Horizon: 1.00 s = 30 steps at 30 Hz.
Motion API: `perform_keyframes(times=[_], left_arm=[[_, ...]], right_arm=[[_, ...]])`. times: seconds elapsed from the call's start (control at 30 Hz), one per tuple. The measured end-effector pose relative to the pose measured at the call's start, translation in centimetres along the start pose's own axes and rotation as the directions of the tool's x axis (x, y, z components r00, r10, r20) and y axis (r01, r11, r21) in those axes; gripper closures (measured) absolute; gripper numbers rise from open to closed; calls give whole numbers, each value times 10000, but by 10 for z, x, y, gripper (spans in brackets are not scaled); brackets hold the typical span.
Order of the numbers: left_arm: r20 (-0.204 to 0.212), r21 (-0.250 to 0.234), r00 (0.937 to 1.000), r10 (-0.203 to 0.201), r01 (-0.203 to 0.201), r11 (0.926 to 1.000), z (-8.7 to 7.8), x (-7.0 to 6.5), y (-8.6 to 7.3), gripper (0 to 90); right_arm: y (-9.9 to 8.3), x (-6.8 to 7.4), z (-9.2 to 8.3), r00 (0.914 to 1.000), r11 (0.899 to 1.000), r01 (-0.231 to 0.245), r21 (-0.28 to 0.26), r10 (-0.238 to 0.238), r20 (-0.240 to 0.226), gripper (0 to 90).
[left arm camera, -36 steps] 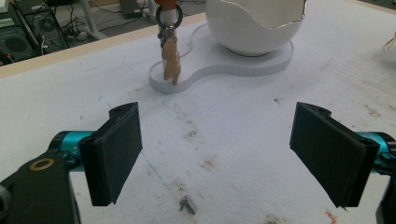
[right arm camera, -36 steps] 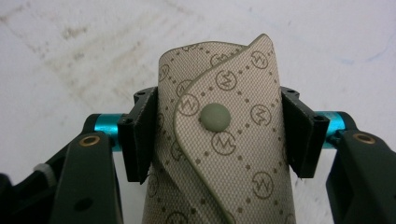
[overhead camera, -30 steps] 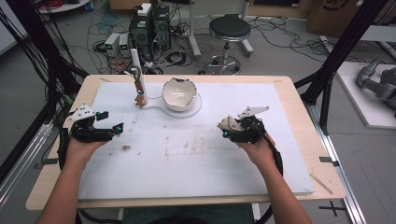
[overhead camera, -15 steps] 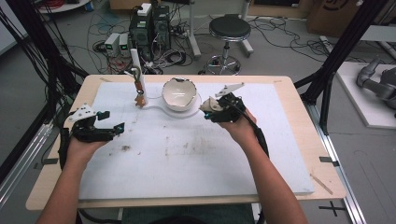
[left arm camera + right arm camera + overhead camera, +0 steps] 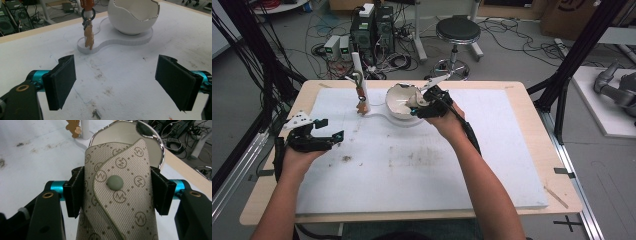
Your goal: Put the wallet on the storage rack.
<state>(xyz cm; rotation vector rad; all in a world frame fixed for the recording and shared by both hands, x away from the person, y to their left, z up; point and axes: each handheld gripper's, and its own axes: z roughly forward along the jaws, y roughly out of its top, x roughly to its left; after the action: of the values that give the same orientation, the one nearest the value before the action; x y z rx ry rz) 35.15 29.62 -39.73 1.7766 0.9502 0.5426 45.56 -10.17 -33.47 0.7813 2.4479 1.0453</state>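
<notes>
A beige pouch (image 5: 117, 202) with a dotted monogram pattern and a round snap is pinched between the black jaws of my right gripper (image 5: 117, 192), which is shut on it. In the high view my right gripper (image 5: 416, 104) hovers at the right rim of the white egg-shaped bowl (image 5: 398, 98), and the pouch's top reaches over the bowl's opening (image 5: 107, 135). My left gripper (image 5: 331, 128) rests at the table's left side, jaws wide open with nothing between them (image 5: 125, 85). The bowl (image 5: 132, 17) stands on a white base (image 5: 112, 42).
A white post (image 5: 358, 80) on the same base carries an orange tag and a gingerbread-shaped charm (image 5: 88, 37). The white mat (image 5: 422, 165) shows brown specks near its middle. Computers, cables and a stool (image 5: 457, 31) lie beyond the far edge of the table.
My right hand has travelled from the table's right side leftwards and away, up to the bowl, with the pouch in its jaws. The left hand has stayed put.
</notes>
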Motion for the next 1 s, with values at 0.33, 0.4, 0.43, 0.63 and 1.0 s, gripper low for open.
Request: perform_keyframes(times=[0.33,0.4,0.43,0.63,1.0], left_arm=[[85,-18,10000,13,-13,10000,1,-1,0,169],[92,-26,9999,44,-44,10000,1,-1,1,169],[105,-39,9999,38,-37,10000,1,-2,1,169],[104,-25,9999,88,-88,10000,2,-2,1,169],[59,0,9999,88,-88,10000,1,0,0,169]], right_arm=[[22,-2,19,9998,9996,-198,-182,197,-90,367],[26,-3,22,9999,9997,-153,-201,152,-41,367],[29,-3,22,9998,9997,-177,-166,176,-66,367],[36,-9,34,9996,9994,-243,-250,246,121,367],[40,-15,54,9994,9996,-291,12,291,190,366]])
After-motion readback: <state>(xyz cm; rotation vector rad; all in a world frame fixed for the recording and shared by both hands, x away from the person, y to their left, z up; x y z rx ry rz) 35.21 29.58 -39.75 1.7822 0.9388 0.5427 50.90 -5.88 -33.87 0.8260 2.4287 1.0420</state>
